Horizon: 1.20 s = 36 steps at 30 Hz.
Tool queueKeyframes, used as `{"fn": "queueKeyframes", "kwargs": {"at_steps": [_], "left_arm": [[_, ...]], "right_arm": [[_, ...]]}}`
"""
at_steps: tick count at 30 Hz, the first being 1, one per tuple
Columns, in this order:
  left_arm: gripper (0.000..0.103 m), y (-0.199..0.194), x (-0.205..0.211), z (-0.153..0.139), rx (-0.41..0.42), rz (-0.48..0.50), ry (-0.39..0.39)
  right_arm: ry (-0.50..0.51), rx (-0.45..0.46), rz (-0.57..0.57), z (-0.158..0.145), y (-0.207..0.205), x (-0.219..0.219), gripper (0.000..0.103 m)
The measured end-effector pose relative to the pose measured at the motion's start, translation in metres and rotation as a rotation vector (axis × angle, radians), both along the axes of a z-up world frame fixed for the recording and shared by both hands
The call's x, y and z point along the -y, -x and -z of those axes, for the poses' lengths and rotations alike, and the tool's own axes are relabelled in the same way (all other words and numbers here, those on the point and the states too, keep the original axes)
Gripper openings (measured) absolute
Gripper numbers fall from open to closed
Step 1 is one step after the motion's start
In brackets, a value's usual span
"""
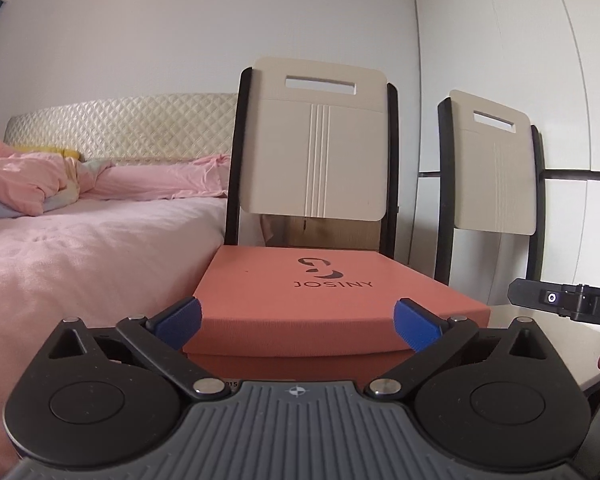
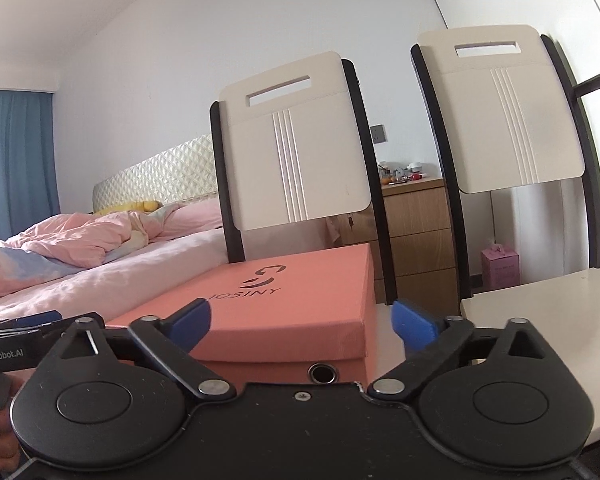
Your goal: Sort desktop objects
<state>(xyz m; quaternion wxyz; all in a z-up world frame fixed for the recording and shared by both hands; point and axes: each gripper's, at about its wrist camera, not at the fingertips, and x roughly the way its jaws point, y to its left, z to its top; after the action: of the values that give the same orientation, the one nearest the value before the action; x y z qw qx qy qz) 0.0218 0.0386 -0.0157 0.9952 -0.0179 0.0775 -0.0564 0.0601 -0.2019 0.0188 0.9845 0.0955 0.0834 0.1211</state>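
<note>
A closed salmon-pink shoebox marked JOSINY (image 1: pixel 300 296) sits on a chair seat straight ahead in the left wrist view. My left gripper (image 1: pixel 298 326) is open and empty, its blue fingertips (image 1: pixel 180 320) wide apart just in front of the box's near edge. The box also shows in the right wrist view (image 2: pixel 292 304). My right gripper (image 2: pixel 302 322) is open and empty, level with the box's near right corner. The right gripper's body shows at the right edge of the left wrist view (image 1: pixel 568 302).
Two cream folding chair backs (image 1: pixel 312 140) (image 1: pixel 496 164) stand behind the box. A bed with pink bedding (image 1: pixel 80 232) lies to the left. A cream chair seat (image 2: pixel 548 320) is at the right. A wooden dresser (image 2: pixel 416 228) and a small pink box (image 2: pixel 499 267) stand further back.
</note>
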Motion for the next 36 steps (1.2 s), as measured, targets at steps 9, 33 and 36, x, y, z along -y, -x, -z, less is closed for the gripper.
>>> {"fn": "queueKeyframes", "kwargs": {"at_steps": [9,33,36], "left_arm": [[0.103,0.006,-0.012,0.012,0.016,-0.040,0.037],[0.103,0.001,-0.006,0.022,-0.011,-0.070,-0.010],[0.103,0.002,-0.005,0.023,-0.009,-0.070,-0.014]], "right_arm": [[0.033,0.055,-0.018,0.012,0.028,-0.013,0.102],[0.046,0.019,0.017,0.023,0.025,-0.015,0.102],[0.046,0.019,0.020,0.023,0.025,-0.015,0.102]]}}
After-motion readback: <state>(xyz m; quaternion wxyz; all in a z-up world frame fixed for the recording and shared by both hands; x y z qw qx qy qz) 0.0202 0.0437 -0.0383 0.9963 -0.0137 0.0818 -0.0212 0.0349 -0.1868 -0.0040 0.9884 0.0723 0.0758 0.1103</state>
